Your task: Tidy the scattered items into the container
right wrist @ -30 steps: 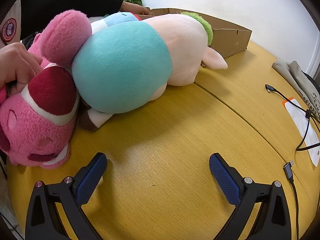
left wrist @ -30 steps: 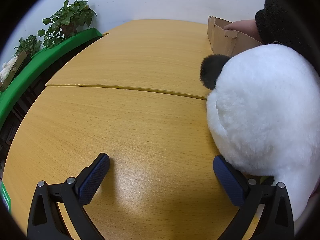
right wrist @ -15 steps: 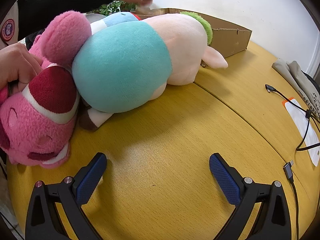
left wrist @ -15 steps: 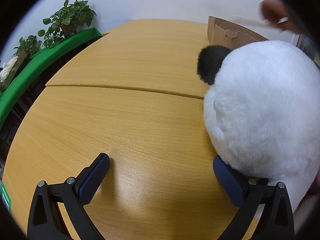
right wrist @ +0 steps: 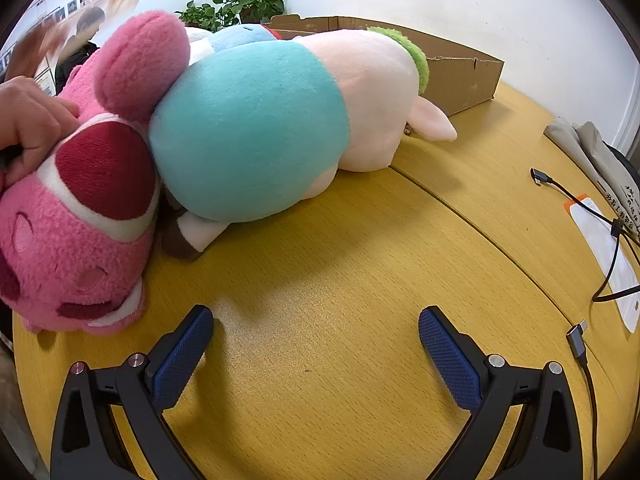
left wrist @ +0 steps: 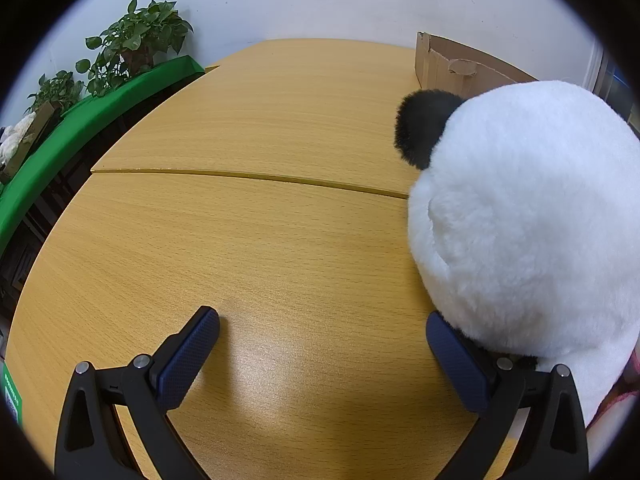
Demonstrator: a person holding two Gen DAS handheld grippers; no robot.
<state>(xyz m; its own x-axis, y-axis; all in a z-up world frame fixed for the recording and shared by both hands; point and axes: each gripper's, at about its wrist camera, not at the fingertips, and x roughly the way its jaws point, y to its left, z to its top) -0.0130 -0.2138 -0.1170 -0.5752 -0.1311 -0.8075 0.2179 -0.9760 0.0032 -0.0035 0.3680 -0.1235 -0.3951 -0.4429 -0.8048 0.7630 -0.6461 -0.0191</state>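
Note:
A large white plush panda (left wrist: 528, 216) with a black ear lies at the right of the left wrist view, against my right finger. My left gripper (left wrist: 320, 340) is open and empty over the wooden table (left wrist: 260, 240). The cardboard box (left wrist: 452, 66) stands behind the panda. In the right wrist view a pink plush bear (right wrist: 76, 200) and a teal-and-cream plush (right wrist: 264, 120) lie side by side at the left, in front of the box (right wrist: 456, 68). My right gripper (right wrist: 316, 340) is open and empty, short of both plush toys.
A hand (right wrist: 28, 124) rests on the pink bear. Black USB cables (right wrist: 580, 216), a white slip (right wrist: 604, 248) and folded grey cloth (right wrist: 592, 148) lie at the table's right. Potted plants (left wrist: 136, 48) on a green ledge (left wrist: 80, 128) stand left of the table.
The person's arm and hand that reached over the box have pulled away out of both views. The panda has shifted slightly left. Both grippers have stayed still and open.

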